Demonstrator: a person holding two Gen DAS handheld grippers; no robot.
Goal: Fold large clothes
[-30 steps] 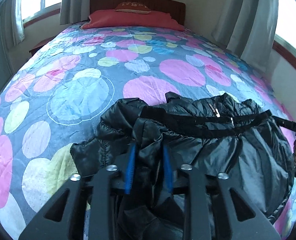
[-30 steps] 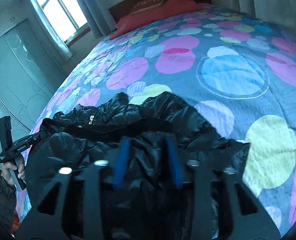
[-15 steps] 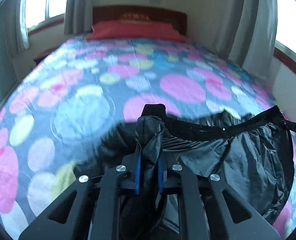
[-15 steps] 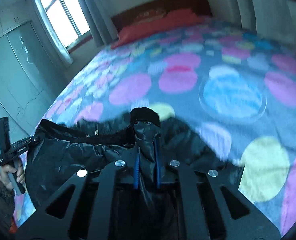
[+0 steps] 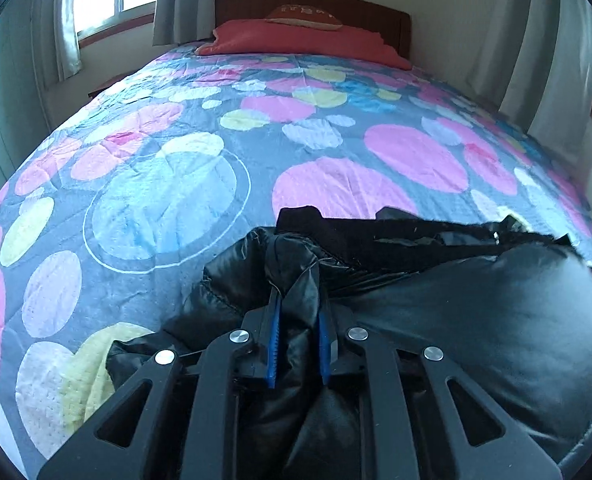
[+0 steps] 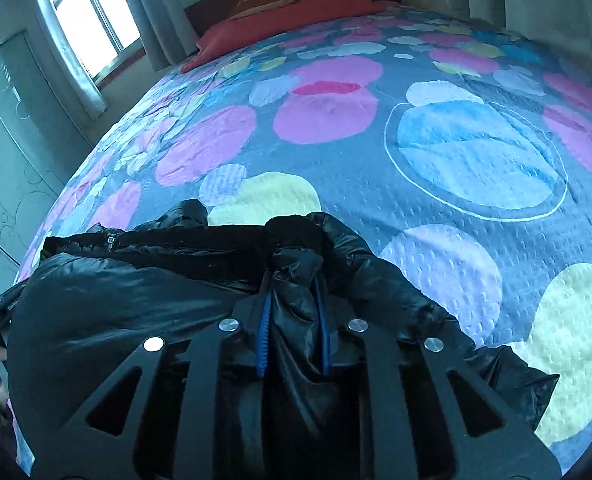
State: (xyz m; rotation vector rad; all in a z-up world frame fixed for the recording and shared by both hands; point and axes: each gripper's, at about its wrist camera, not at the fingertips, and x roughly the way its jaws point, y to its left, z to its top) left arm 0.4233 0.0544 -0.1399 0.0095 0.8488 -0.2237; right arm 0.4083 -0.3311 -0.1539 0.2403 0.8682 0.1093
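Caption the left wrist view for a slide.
Left gripper jaws pinch a black puffer jacket over a polka-dot bedspread.

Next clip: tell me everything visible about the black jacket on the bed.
The black jacket is a glossy, puffy quilted garment with a matte black band along its far edge and a small zipper pull. It lies bunched at the near end of the polka-dot bedspread, one side ballooned smooth. The left hand-held gripper and the right hand-held gripper each pinch a gathered fold of it.
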